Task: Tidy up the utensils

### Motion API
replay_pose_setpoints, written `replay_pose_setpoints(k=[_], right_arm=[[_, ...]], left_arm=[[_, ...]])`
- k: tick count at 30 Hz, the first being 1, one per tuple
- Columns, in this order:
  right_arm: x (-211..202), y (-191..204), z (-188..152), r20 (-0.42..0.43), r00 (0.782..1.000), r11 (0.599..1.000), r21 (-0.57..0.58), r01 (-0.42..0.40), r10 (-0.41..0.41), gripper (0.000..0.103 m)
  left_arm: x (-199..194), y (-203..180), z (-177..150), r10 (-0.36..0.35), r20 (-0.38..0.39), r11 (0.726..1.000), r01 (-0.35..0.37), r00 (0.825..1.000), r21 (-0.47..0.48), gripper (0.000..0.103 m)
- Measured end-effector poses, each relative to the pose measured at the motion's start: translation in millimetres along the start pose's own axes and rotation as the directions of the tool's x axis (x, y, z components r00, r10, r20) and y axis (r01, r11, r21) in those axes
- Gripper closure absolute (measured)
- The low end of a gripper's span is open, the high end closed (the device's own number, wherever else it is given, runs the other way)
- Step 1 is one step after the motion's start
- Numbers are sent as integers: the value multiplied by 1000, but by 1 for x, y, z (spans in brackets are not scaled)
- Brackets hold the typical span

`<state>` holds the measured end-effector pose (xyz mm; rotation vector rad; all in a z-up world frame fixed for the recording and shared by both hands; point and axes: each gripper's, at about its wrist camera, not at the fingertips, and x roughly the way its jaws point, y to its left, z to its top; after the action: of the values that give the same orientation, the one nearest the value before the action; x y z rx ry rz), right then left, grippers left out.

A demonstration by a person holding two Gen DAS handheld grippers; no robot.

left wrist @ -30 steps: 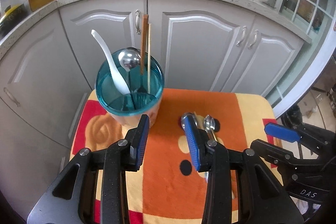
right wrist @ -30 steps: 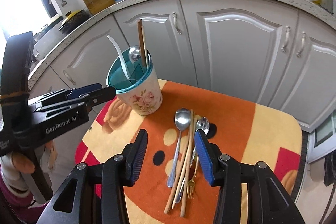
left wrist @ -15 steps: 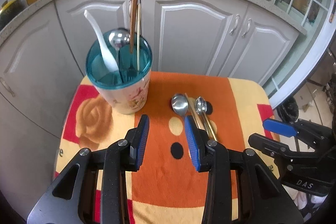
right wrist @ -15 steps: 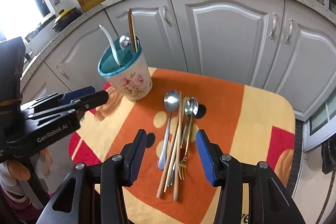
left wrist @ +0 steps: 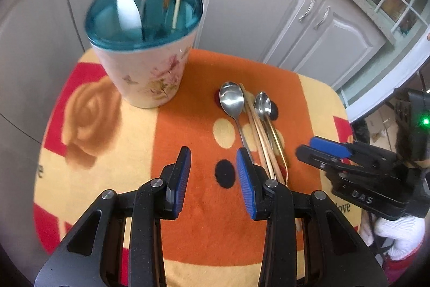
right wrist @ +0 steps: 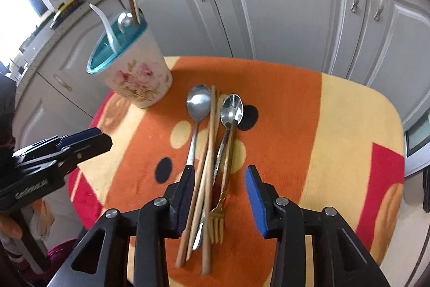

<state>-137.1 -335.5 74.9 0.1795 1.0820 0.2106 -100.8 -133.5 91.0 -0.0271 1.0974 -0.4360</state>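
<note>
Kitchen cabinets behind, small table with an orange patterned cloth (right wrist: pixel 295 104) in front.

Right gripper (right wrist: pixel 219 197): jaws apart and closing, straddling the handle ends of the loose utensil bundle (right wrist: pixel 212 166). Pads not pressing on anything yet, so no grip. A second ago the bundle sat well ahead of the fingertips; both grippers have since dropped toward the cloth, and now the handles sit between the right jaws. Looks like pick approach nearly done, clamp next.

Left gripper (left wrist: pixel 213 174): jaws part open, nothing between them, over bare cloth just left of the bundle. Opening unchanged from a second ago.

Bundle: large spoon (right wrist: pixel 199 104), small spoon (right wrist: pixel 231 106), wooden chopsticks (right wrist: pixel 211 141), gold fork (right wrist: pixel 217 219). Lies flat mid-cloth. Long axis runs roughly along the right gripper's pointing line: spoon bowls point away toward the cabinets, handles toward the gripper, fork tines at the near end. Pieces overlap, so a single-item pick could drag neighbours.

Holder cup (right wrist: pixel 134 71), teal insert, stands upright at the far left corner, already holding a white spoon, a metal spoon and chopsticks.
</note>
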Motion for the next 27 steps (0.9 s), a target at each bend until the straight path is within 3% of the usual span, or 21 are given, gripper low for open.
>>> replay_pose_setpoints(k=[7,15,22,27], right_arm=[[35,-8,11,-70,997,998,-41,42,-45,77],[47,-7,15,-88,991,988,-122,93,-104,91],[33,-40,9,-98,990,993,-79,91,-98,91],[29,-51,9,-92,995,999,-17,37,-39,91]], left_arm=[[30,-5,1,-9,-55,1000,9,998,-15,69],[53,-14,16,-17,-83,999,15,996,-33,69],[75,-30,35,-43,-100,998,37,994,-58,69],[92,-44,46,-7,-110,999,2,994,-41,69]])
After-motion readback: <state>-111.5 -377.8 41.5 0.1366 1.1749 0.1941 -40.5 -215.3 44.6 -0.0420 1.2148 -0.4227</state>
